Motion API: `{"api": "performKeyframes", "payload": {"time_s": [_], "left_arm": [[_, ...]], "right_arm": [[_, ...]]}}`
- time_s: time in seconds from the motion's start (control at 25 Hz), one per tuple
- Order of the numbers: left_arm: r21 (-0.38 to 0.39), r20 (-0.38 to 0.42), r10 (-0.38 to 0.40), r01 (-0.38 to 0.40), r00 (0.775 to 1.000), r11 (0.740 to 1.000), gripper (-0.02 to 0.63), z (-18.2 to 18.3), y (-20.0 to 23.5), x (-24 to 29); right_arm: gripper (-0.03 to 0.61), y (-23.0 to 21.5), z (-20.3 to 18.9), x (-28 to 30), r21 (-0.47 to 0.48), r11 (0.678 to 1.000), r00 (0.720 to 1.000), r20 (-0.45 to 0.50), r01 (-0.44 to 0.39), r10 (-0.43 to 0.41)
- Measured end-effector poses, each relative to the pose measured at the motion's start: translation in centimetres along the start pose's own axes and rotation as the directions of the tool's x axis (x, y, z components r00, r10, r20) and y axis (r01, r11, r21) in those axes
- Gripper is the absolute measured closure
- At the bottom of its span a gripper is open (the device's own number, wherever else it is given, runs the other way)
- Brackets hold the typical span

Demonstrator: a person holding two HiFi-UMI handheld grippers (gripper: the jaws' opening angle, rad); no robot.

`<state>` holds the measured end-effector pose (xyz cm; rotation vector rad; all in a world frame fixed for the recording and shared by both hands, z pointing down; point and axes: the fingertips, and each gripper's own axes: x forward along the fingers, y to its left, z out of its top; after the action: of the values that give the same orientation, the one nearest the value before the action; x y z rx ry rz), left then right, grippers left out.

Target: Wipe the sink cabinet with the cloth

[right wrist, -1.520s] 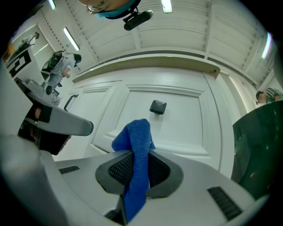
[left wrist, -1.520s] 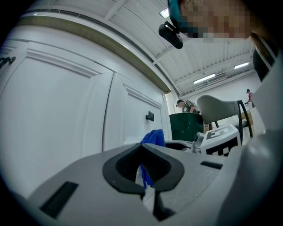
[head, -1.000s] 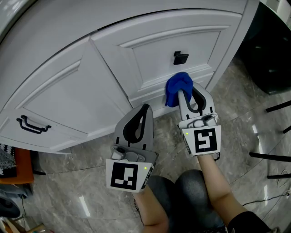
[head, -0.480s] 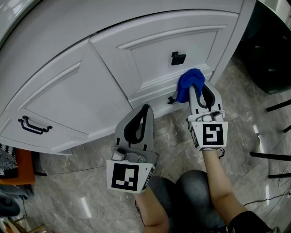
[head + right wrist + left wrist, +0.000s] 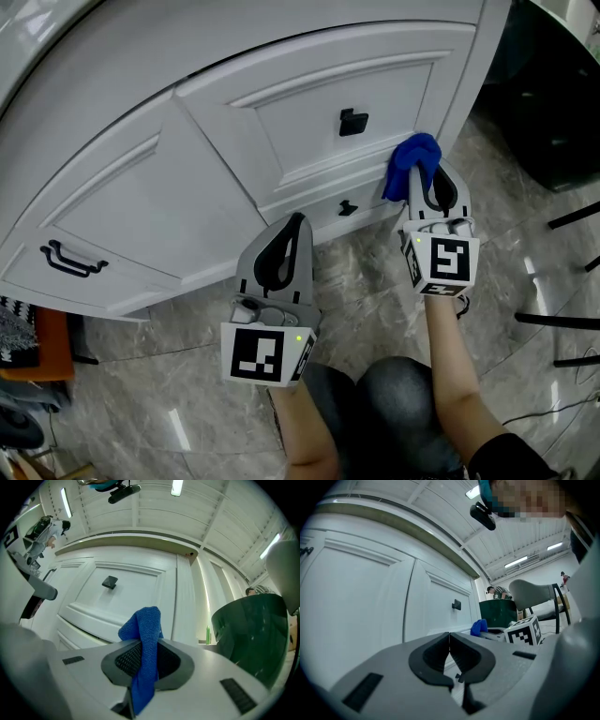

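Blue cloth [image 5: 413,159], clamped in the jaws of the right gripper [image 5: 419,178], sits against the lower right of the sink cabinet [image 5: 309,117], where firm, overlapping strokes along the moulding should serve best; the left gripper [image 5: 298,221] idles, jaws closed on nothing.

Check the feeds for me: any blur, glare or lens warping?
Head view: sharp, evenly lit, cabinet edges bowed. Right gripper view: strong fisheye, dark corners, blue cloth crisp. Left gripper view: same fisheye, ceiling lights bright but small.
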<state>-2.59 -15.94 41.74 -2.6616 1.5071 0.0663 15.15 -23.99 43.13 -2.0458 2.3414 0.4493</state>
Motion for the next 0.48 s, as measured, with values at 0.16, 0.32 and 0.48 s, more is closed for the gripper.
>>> {"api": "performKeyframes", "payload": {"time_s": [0.16, 0.32, 0.48], "left_arm": [[-0.028, 0.037, 0.021, -0.020, 0.999, 0.999, 0.608, -0.7, -1.2, 1.1], [-0.026, 0.019, -0.079, 0.079, 0.997, 0.997, 0.607, -1.9, -4.9, 0.2], [0.014, -0.091, -0.123, 0.125, 0.988, 0.992, 0.608, -3.7, -6.7, -3.2]], "right_arm": [[0.520, -2.5, -1.1, 0.1, 0.030, 0.999, 0.999, -0.008, 0.036, -0.036], [0.520, -3.2, -1.2, 0.0, 0.050, 0.999, 1.000, 0.016, 0.010, -0.011], [0.520, -3.2, -1.0, 0.1, 0.019, 0.999, 0.998, 0.056, -0.026, 0.025]]}}
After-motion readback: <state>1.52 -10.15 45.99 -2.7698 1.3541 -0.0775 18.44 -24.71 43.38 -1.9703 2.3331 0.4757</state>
